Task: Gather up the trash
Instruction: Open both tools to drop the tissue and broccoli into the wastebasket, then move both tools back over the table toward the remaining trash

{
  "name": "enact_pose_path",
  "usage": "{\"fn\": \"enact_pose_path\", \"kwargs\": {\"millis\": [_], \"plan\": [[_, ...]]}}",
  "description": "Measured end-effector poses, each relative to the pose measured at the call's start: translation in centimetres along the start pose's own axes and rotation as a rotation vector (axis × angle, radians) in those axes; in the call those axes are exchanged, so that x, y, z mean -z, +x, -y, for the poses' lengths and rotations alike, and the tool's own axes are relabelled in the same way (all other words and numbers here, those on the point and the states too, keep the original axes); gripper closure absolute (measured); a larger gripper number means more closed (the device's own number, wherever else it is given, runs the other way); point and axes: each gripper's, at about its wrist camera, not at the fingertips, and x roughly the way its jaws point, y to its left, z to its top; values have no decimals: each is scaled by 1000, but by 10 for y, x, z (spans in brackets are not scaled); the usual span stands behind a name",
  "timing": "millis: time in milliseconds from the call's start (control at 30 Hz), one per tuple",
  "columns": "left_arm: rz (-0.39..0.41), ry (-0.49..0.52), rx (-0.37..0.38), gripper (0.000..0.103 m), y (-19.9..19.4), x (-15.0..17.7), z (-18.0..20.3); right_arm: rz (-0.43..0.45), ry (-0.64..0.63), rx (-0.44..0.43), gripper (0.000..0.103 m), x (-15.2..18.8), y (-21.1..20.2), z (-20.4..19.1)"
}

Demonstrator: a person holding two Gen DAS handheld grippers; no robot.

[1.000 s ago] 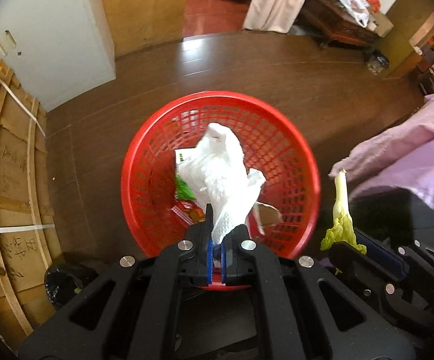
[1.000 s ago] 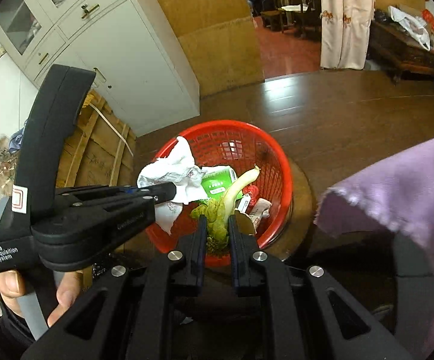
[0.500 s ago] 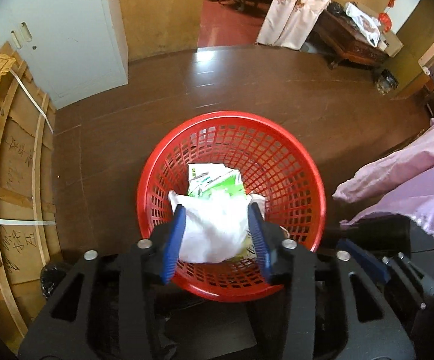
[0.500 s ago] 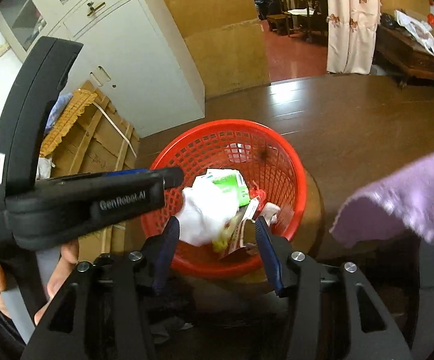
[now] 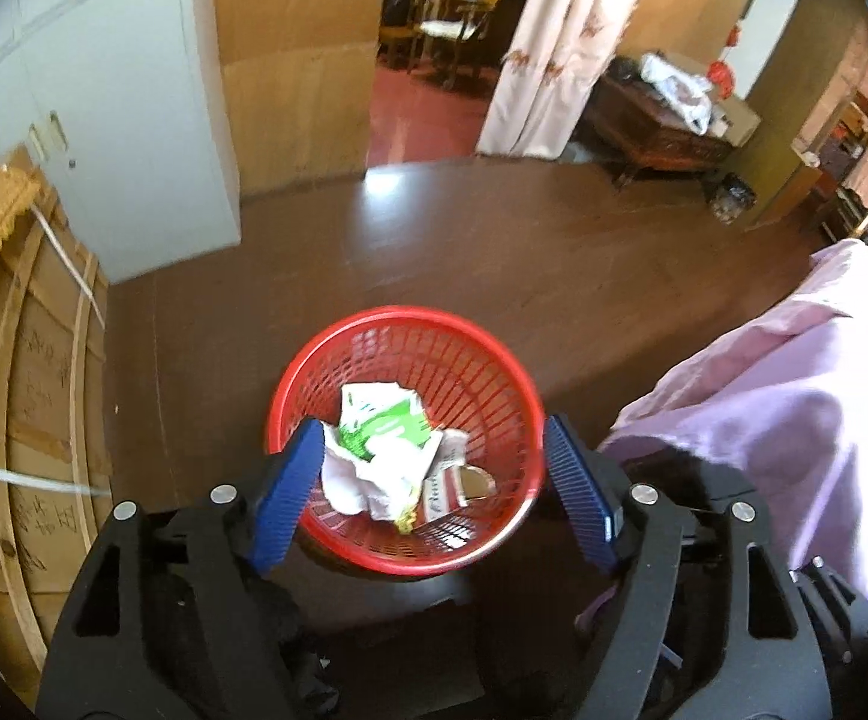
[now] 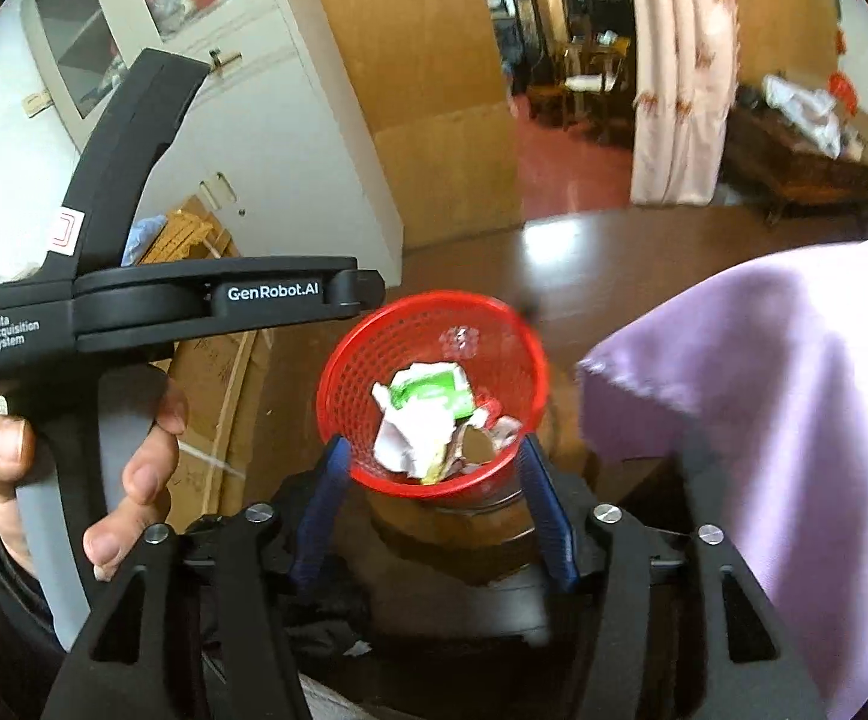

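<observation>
A draped lilac cloth (image 5: 793, 420) lies to the right of the one round red plastic lattice basket (image 5: 481, 360), which stands on a dark brown wooden floor (image 5: 434, 240). Inside the basket is the trash: one crumpled white tissue (image 5: 362, 480), one green-and-white paper packet (image 5: 383, 420) on top of it, and a few smaller wrappers beside them, too jumbled to count. Both tongs hang above the basket's near rim: the left gripper (image 5: 431, 492) and the right gripper (image 6: 434, 498) each stand spread wide with blue pads, empty.
</observation>
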Motion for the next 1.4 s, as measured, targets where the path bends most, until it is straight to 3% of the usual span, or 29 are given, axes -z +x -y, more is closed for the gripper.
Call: {"fn": "enact_pose_path", "kwargs": {"millis": [400,567,767,900,1033,1200,1400], "plan": [[92,164,62,19,-65,18,70,173,54,181,27,25,-124,33],[91,225,118,17,-81,27,103,238,121,281,12,50,-176,61],[138,439,229,16,-110,52,188,289,295,383,6,97,-236,108],[131,582,340,13,-130,74,254,302,424,517,6,138,-286,146],[115,719,384,11,-141,95,322,322,550,647,6,181,-330,177],[78,818,479,10,-158,108,401,368,701,842,6,233,-398,218],[125,940,536,9,-178,136,498,406,806,976,6,265,-449,259]]}}
